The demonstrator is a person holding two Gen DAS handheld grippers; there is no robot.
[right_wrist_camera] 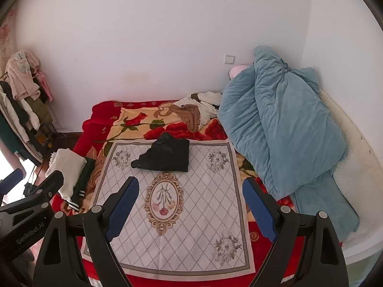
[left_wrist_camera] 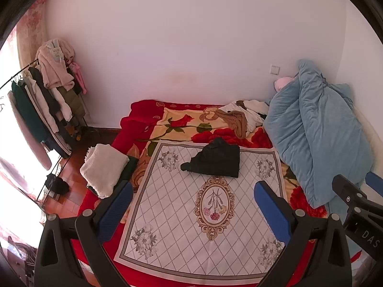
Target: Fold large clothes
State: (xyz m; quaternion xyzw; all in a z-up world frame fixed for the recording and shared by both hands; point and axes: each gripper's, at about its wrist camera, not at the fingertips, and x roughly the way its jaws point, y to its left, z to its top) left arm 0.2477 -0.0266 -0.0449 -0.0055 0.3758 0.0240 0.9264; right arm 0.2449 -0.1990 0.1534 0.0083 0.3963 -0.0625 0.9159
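A black garment [left_wrist_camera: 214, 159] [right_wrist_camera: 165, 155] lies folded on the far end of a white diamond-patterned cloth [left_wrist_camera: 182, 217] [right_wrist_camera: 191, 205] spread on the bed. Beyond it, a loose pile of white and brown clothes [left_wrist_camera: 241, 114] [right_wrist_camera: 196, 110] lies by the wall. My left gripper [left_wrist_camera: 192, 209] hovers open above the near part of the cloth, nothing between its blue pads. My right gripper [right_wrist_camera: 190, 203] hovers open as well, also empty. Each gripper shows at the edge of the other's view, the right [left_wrist_camera: 359, 198] beside the left [right_wrist_camera: 31, 189].
A folded cream knit on a dark green garment [left_wrist_camera: 104, 169] [right_wrist_camera: 69, 169] sits at the bed's left edge. A bulky blue duvet [left_wrist_camera: 318, 129] [right_wrist_camera: 282, 124] fills the right side. A red floral blanket [left_wrist_camera: 182, 122] covers the bed. A loaded clothes rack [left_wrist_camera: 43, 100] stands left.
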